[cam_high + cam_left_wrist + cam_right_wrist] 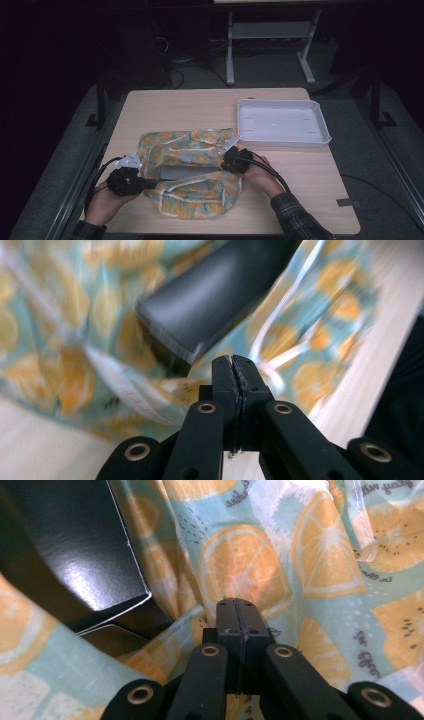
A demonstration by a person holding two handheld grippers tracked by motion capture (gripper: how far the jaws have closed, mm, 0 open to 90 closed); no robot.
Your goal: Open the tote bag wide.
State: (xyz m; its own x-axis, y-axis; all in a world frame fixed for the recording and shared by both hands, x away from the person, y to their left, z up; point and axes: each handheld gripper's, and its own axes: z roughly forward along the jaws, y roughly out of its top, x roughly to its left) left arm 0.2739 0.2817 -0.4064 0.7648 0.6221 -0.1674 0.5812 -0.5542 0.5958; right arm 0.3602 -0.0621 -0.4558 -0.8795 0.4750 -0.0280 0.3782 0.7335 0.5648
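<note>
A cloth (192, 147) printed with orange slices on pale blue lies bunched at the table's front middle, wrapped loosely around a flat dark box (182, 173). My left gripper (150, 184) is shut on the cloth's left edge. In the left gripper view the jaws (233, 361) meet at the cloth's white trim (272, 365), with the box's corner (200, 305) just beyond. My right gripper (226, 161) is shut on a fold at the cloth's right side. In the right gripper view the cloth (310, 555) puckers around the shut tips (235, 602), and the box (75, 550) lies at the upper left.
An empty white tray (280, 140) sits at the table's right rear, close behind the right hand. Bare wooden table (190, 107) stretches behind the cloth. A metal frame's legs (230, 55) stand on the floor beyond the table.
</note>
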